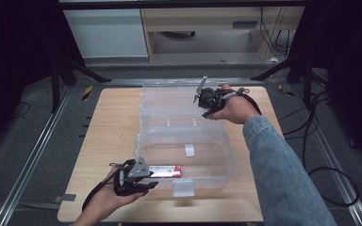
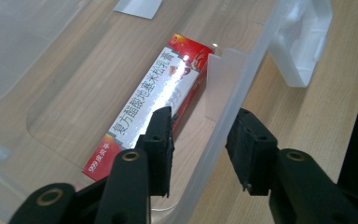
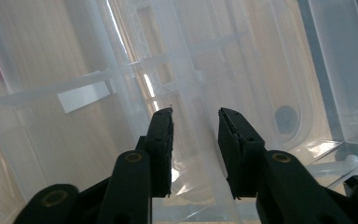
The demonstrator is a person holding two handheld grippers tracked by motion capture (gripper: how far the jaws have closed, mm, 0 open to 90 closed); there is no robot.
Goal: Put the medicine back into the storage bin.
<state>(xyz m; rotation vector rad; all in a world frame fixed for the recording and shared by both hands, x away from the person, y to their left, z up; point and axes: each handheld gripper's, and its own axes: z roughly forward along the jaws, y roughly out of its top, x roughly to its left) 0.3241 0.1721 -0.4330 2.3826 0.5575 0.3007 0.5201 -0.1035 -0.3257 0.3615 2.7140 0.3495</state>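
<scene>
The left hand-held gripper (image 1: 143,181) sits at the clear plastic storage box's (image 1: 226,155) seven o'clock corner, jaws released and straddling the near wall. Just inside, the red-and-silver medicine carton (image 2: 156,100) lies flat on the box floor, its long axis running along that wall, nearer this hand. The right hand-held gripper (image 1: 202,101), at one o'clock, is parted beside the raised lid (image 1: 169,101) above the bench (image 1: 108,136).

Clear glossy plastic bin (image 1: 217,155); glossy card box (image 2: 154,102); matt black jaws; smooth pale wood table (image 1: 108,136).
</scene>
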